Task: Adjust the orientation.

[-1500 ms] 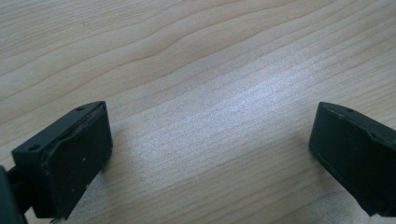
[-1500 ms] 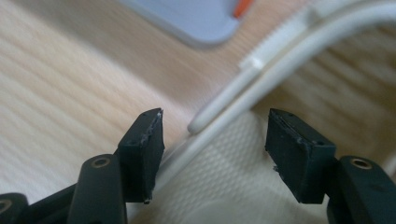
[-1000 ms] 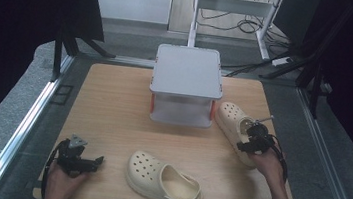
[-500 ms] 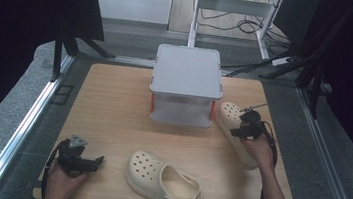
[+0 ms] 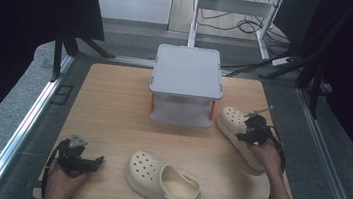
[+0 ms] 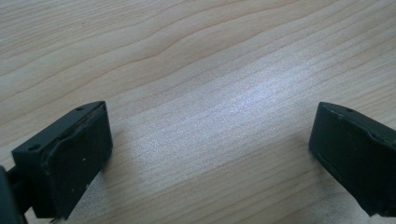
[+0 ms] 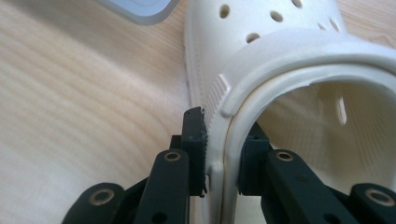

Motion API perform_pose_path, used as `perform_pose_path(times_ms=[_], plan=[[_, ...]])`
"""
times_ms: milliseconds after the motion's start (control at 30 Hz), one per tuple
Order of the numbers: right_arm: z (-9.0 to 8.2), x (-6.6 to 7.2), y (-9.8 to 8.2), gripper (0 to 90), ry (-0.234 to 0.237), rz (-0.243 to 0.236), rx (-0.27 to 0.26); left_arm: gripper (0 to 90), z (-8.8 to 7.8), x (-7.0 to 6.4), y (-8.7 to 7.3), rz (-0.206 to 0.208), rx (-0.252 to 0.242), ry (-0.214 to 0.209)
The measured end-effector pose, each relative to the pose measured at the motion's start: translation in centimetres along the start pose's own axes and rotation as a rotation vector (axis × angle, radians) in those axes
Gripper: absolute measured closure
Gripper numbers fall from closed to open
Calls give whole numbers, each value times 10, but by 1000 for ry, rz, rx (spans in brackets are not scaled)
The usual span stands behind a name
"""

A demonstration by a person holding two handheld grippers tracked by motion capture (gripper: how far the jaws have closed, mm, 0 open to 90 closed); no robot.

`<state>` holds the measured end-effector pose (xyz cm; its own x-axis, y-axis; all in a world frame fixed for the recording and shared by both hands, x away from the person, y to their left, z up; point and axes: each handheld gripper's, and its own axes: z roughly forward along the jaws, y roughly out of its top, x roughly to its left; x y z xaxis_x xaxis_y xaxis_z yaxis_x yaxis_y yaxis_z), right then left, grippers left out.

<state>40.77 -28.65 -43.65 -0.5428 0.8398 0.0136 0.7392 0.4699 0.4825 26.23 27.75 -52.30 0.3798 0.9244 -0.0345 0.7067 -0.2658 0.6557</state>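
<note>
**A:** Nearest to me, my left gripper (image 5: pixel 88 162) sits idle at the front left of the table (image 5: pixel 113 107), jaws spread wide with bare wood between them. Just to its right lies one cream clog (image 5: pixel 163 181), untouched.

**B:** And the right side?

**A:** My right gripper (image 7: pixel 223 154) has just been closing, and its jaws are now clenched on the side wall of the other clog (image 5: pixel 239 133), one pad outside, one inside the opening. That clog lies at the right of the table, toe just beside the grey stand (image 5: pixel 186 83).

**B:** What worries you?

**A:** The bite is only on a thin, soft rim near the strap rivet. If I lift, I expect the wall may flex and the clog could swing toe-down or peel out of the pads.

**B:** Anything farther off?

**A:** The stand. The toe is so close that a swing on lifting could clip its leg or lip and knock the clog loose.
</note>
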Motion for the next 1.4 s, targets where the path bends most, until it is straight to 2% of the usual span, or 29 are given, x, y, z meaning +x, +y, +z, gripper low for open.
perform_pose_path(times_ms=[233,400,533,900,1200,1400], plan=[[-31,8,-15,769,3,-34,-41,0,0,0,0,0,0,0],[-50,26,-18,769,19,-102,-68,0,0,0,0,-1,0,0],[-55,42,-15,769,29,-151,-76,0,0,0,0,-2,-1,0],[-51,82,-1,768,96,-254,-74,0,0,0,0,-2,-1,0],[-40,116,14,768,141,-334,-65,0,0,0,0,2,-1,0],[-29,140,24,768,169,-371,-53,0,0,0,0,3,-1,0]])
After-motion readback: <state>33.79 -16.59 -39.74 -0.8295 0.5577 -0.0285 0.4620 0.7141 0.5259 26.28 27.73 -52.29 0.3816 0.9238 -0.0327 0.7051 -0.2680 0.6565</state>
